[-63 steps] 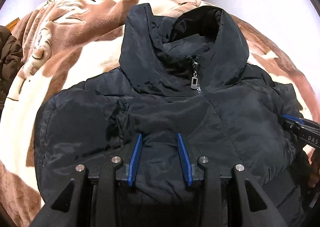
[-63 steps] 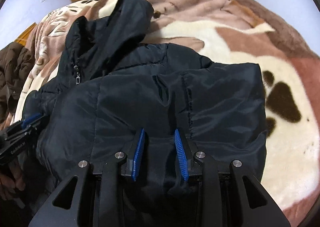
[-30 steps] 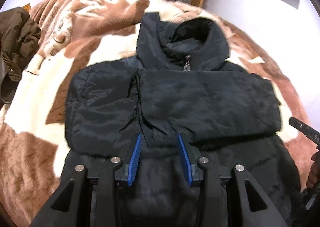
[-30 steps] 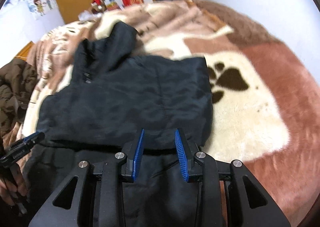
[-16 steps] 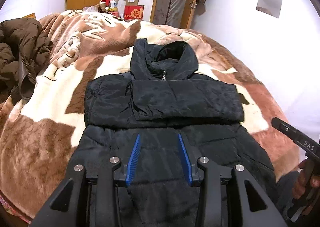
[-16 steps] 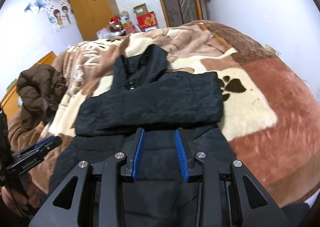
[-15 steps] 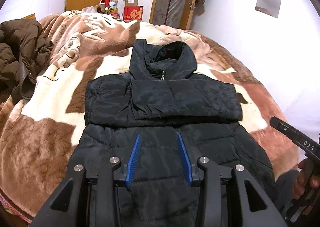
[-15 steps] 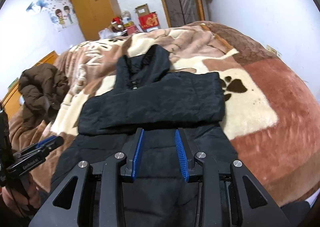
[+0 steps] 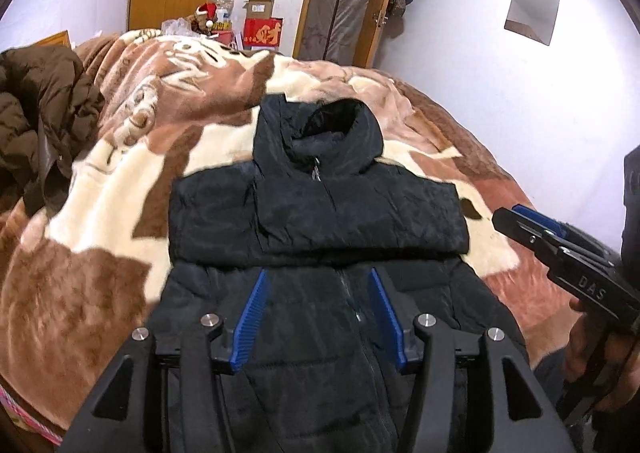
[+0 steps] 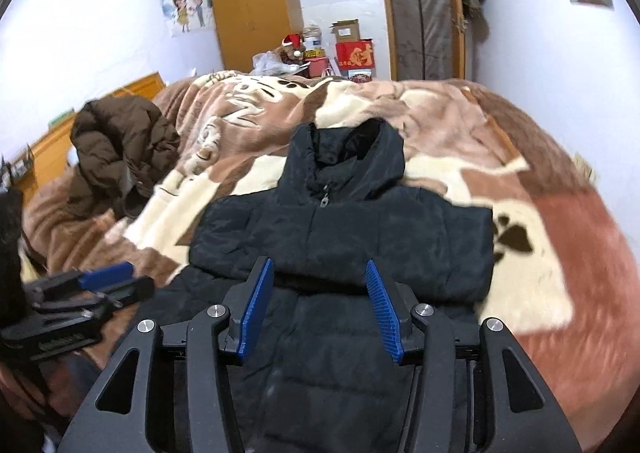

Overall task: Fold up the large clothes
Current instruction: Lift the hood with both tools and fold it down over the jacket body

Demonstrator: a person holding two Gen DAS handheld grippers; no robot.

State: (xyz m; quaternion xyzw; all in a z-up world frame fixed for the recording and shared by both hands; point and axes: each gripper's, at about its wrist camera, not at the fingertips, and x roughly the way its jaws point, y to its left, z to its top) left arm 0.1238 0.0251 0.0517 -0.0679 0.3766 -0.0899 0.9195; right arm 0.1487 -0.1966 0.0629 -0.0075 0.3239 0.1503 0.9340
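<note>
Both grippers lifted off black jacket, left gripper, right gripper, jaws opening, empty, jacket below

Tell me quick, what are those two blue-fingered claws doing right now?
Left gripper: jaws opening, empty, above the black puffer jacket.
Right gripper: jaws opening, empty too, nothing between the pads.

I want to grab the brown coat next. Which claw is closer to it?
Left. The brown coat lies on the left side of the bed, the left claw's side. The right claw hangs over the black jacket, farther away.
</note>
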